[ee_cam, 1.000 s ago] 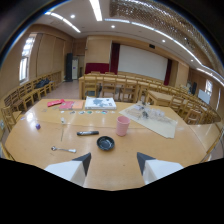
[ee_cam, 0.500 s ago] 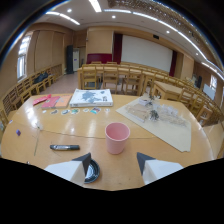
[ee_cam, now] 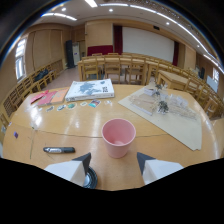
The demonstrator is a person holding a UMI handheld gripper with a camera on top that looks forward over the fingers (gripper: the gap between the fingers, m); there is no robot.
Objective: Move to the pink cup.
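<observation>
A pink cup point(ee_cam: 119, 137) stands upright on the wooden table point(ee_cam: 165, 150), just ahead of my fingers and roughly centred between them. My gripper point(ee_cam: 114, 161) is open, its two white fingertips point(ee_cam: 80, 166) spread wide with a gap to the cup on both sides. Nothing is held. A dark round object point(ee_cam: 90, 178) lies on the table under the left finger, partly hidden.
A black marker point(ee_cam: 59, 150) lies left of the cup. Beyond it sit a large book point(ee_cam: 91, 90), small cards point(ee_cam: 80, 105) and red papers point(ee_cam: 47, 97). A beige sheet with small plants point(ee_cam: 167, 107) covers the table's right side. Wooden chairs point(ee_cam: 115, 67) line the far edge.
The view has moved forward and slightly down toward the pink cup, which now looks larger and sits closer to the fingers. The dark round object has slipped under the left finger.
</observation>
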